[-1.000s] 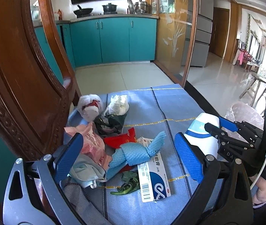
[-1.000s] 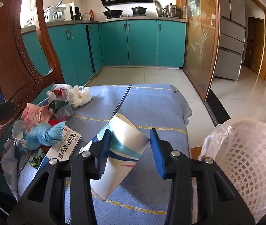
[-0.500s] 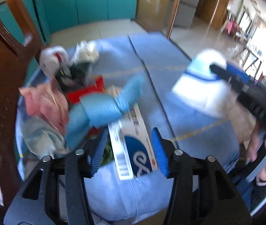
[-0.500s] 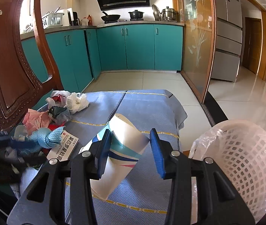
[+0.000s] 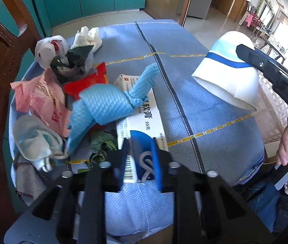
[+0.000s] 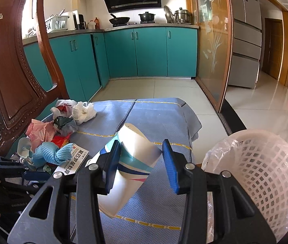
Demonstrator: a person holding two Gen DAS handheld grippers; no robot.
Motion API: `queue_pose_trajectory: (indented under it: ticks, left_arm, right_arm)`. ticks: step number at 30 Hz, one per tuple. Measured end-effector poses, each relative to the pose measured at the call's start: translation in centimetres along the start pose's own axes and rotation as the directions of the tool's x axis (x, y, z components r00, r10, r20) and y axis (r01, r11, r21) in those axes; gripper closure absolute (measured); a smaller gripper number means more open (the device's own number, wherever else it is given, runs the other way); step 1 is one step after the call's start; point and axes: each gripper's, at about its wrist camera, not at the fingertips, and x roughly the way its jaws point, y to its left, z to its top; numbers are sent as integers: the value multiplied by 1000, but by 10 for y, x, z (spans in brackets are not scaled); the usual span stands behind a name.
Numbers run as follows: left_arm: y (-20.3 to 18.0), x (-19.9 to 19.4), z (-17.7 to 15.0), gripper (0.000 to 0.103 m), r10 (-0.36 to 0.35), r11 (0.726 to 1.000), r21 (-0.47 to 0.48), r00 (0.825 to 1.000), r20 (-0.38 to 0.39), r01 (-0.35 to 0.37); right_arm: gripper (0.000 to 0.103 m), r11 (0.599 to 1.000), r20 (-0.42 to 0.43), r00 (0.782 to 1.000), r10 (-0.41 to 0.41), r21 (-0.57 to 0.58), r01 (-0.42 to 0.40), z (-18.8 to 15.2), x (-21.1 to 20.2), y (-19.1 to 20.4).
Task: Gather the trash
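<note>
A pile of trash lies on the blue cloth (image 5: pixel 184 93): a white and blue medicine box (image 5: pixel 140 120), a knotted blue rag (image 5: pixel 105 105), a pink wrapper (image 5: pixel 40 99), a red wrapper (image 5: pixel 87 79) and crumpled tissue (image 5: pixel 87 36). My left gripper (image 5: pixel 141 158) has its jaws closed in on the near end of the box. My right gripper (image 6: pixel 142 160) is shut on a flattened white and blue paper cup (image 6: pixel 127 166), held above the cloth; the cup also shows in the left wrist view (image 5: pixel 227 69). The box shows in the right wrist view (image 6: pixel 70 162).
A white lattice basket (image 6: pixel 261 174) lined with a clear bag stands to the right of the cloth. A carved wooden chair back (image 6: pixel 8 65) rises at the left, behind the trash pile. Teal cabinets (image 6: pixel 150 52) and tiled floor lie beyond.
My left gripper has dropped toward the cloth and narrowed from wide open to closing on the near end of the medicine box. My right gripper still holds the paper cup, almost unmoved.
</note>
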Motion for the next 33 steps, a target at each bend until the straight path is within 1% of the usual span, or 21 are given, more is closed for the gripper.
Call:
queue_pose_trajectory:
  ticks: [1,3,5,10,13,23,28,33]
  left_arm:
    - [1,-2,0,91,-1,1000,4,1000,6,1]
    - [1,-7,-2,99,-10,1000,13,1000,18,10]
    - [-2,-11,-3,101,-14,1000,28,999,30,13]
    - [-3,-28,-10,102,-8,998,57,998,68,4]
    - [-8,-40,-16,102,5,997,77,995,97,-13]
    - [-21,-63,-21,102,-6,991,134,984,178,-18]
    - [-20,-74,-23,102,-26,990,143,975,219,-6]
    - [-18,-77,-27,102,-46,990,143,972,229,13]
  right_arm:
    - [60,1000,-2,1000,-2,1,2,0,1,0]
    - [60,1000,-7,1000,-4,5,4,0,1,0]
    - [60,1000,-8,1000,-6,7,6,-1,2,0]
    - [60,1000,-8,1000,-7,7,7,-1,3,0]
    - [60,1000,-10,1000,-7,8,7,-1,3,0]
    - [60,1000,-7,1000,-9,10,9,-1,3,-1]
    - [60,1000,-7,1000,-9,10,9,-1,3,-1]
    - [60,1000,-7,1000,-9,10,9,-1,2,-1]
